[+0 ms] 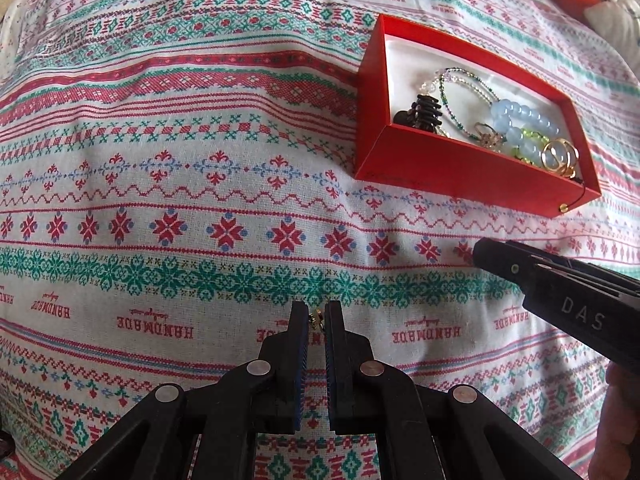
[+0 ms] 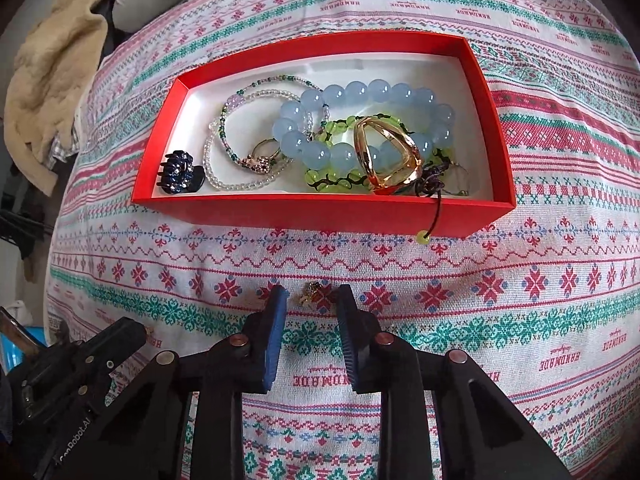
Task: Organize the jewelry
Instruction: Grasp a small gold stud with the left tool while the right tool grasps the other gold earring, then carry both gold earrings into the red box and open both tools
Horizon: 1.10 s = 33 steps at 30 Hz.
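The left hand-held gripper [image 1: 316,316] is pinching a tiny gold-coloured piece [image 1: 317,315] right at its fingertips, jaws all but closed on it; it is too small to name surely, though it is probably an earring or a small ring. The right hand-held gripper [image 2: 312,300] is pointing steeply down at the patterned cloth [image 2: 520,320], its jaws partly open and straddling a second small gold trinket [image 2: 311,293] that is lying on the fabric; the pads are not yet pressing on it.

The red box [image 2: 280,212] is sitting just beyond, already holding the blue bead bracelet [image 2: 360,92], the green bead bracelet [image 2: 340,180], a large gold ring [image 2: 386,156], clear bead strands [image 2: 240,120] and a dark hair claw [image 2: 178,174].

To do this pickup well, the right fingertips should be settling low enough to brush the cloth, centred on the trinket, then closing slowly so it is not squirting sideways or snagging the weave. The left piece is sitting at the very tips, so carrying it level and releasing it low over a bare patch of the box lining seems safest.
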Each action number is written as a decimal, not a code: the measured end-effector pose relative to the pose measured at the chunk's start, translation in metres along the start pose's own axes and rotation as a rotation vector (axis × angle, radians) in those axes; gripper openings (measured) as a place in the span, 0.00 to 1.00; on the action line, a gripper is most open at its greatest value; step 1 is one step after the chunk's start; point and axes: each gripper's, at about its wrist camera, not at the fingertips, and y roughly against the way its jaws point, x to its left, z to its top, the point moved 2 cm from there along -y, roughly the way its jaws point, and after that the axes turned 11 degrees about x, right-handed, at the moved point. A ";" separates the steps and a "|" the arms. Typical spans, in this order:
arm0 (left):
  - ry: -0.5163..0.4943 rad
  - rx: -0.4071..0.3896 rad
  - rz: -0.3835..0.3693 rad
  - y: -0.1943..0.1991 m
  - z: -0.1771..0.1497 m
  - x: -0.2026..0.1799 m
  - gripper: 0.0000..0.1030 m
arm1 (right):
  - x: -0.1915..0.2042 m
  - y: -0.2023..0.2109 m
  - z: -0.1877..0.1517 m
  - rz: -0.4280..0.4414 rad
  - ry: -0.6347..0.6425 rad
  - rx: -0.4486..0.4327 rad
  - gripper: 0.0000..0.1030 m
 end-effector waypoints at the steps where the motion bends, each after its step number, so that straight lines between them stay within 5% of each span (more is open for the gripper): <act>1: 0.000 0.002 0.000 -0.001 0.001 -0.002 0.03 | 0.000 -0.001 0.001 -0.003 -0.003 -0.002 0.22; 6: -0.004 0.006 0.001 -0.003 0.003 -0.005 0.03 | -0.002 -0.002 0.002 -0.028 -0.004 -0.006 0.10; 33: 0.005 -0.026 -0.052 0.011 0.021 -0.017 0.02 | -0.025 0.060 -0.022 0.007 0.050 -0.067 0.09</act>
